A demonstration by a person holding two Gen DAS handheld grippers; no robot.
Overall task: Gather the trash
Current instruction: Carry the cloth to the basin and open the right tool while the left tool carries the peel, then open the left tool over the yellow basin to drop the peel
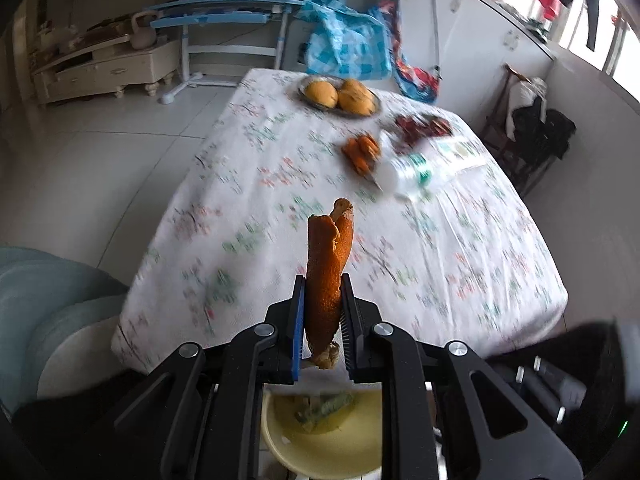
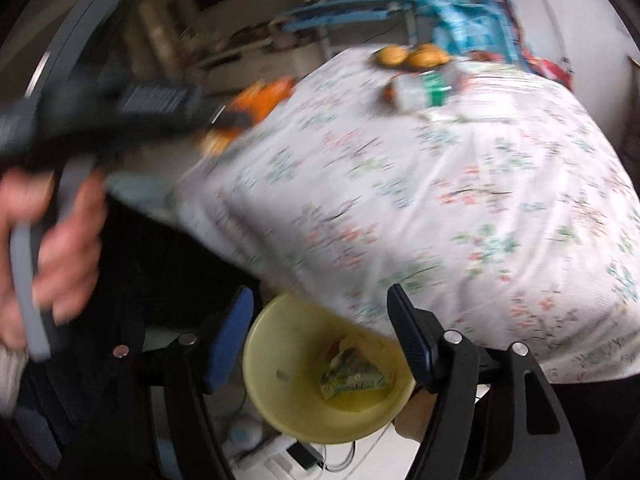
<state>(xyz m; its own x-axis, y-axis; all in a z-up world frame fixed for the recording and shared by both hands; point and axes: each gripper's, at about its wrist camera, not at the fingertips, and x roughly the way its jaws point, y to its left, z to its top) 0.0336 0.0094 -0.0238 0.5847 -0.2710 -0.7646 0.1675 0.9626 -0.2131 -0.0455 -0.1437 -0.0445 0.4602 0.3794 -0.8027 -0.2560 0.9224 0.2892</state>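
We see our left gripper (image 1: 322,280) squeezing a curly orange peel (image 1: 326,280), our right gripper (image 2: 320,300) wide open and empty, over a round yellow plastic bowl (image 2: 280,344), by the flowery white tablecloth (image 2: 440,200).

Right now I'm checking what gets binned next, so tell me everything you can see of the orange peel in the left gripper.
The orange peel is a long curled strip, pebbled bright orange outside with pale pith at its torn top and bottom ends. It stands roughly upright, pinched around its middle by the left gripper, both pads pressing on it. Its tip rises above the fingers; its lower end hangs below the pads. It is held clear of the tablecloth, near the table's edge, with the yellow bin showing below it.
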